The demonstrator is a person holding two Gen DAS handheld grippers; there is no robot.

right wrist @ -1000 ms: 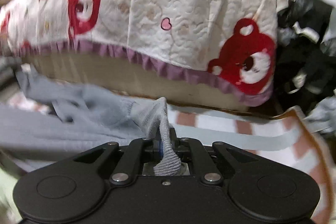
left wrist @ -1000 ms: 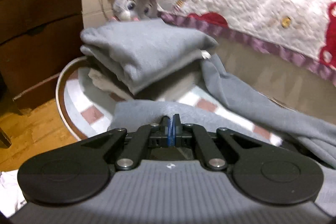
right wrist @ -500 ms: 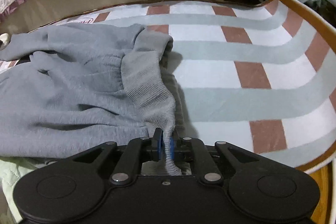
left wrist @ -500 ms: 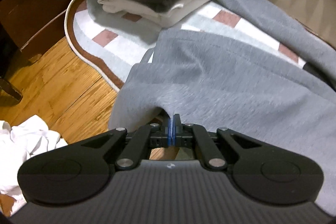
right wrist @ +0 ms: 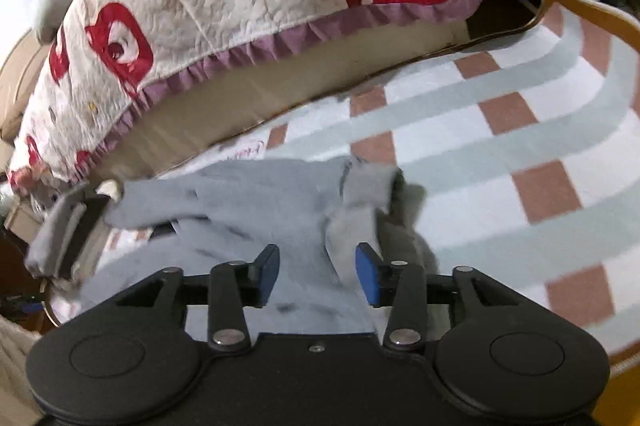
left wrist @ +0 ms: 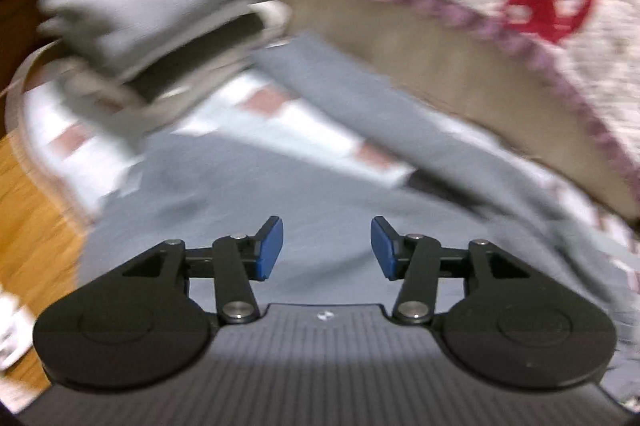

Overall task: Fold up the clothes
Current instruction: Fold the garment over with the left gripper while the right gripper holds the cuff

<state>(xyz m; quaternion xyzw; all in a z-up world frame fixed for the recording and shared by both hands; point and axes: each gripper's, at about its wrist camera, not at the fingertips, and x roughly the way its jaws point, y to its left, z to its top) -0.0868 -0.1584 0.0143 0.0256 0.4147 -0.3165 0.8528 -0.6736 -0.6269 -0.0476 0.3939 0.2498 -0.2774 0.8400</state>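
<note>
Grey sweatshirt (left wrist: 320, 186) lay spread on the striped rug (right wrist: 500, 154), directly ahead of and beneath both grippers. Ahead of the left gripper (left wrist: 327, 252), whose blue pads (left wrist: 270, 248) stood wide apart with nothing between them, the fabric ran flat, and one sleeve (left wrist: 360, 106) stretched away to the upper right along the foot of the bed. Beyond it to the left sat a stack of folded clothes (left wrist: 160, 26), blurred in that view. The right gripper (right wrist: 317, 274) was likewise released, its pads (right wrist: 368, 272) parted over bunched cloth; a ribbed cuff (right wrist: 368, 186) lay crumpled just ahead, slightly right of its centre. Farther ahead hung the quilt with red bears (right wrist: 240, 6), its purple frill above the rug. Wooden floor (left wrist: 28, 206) showed to the left of the left gripper.
</note>
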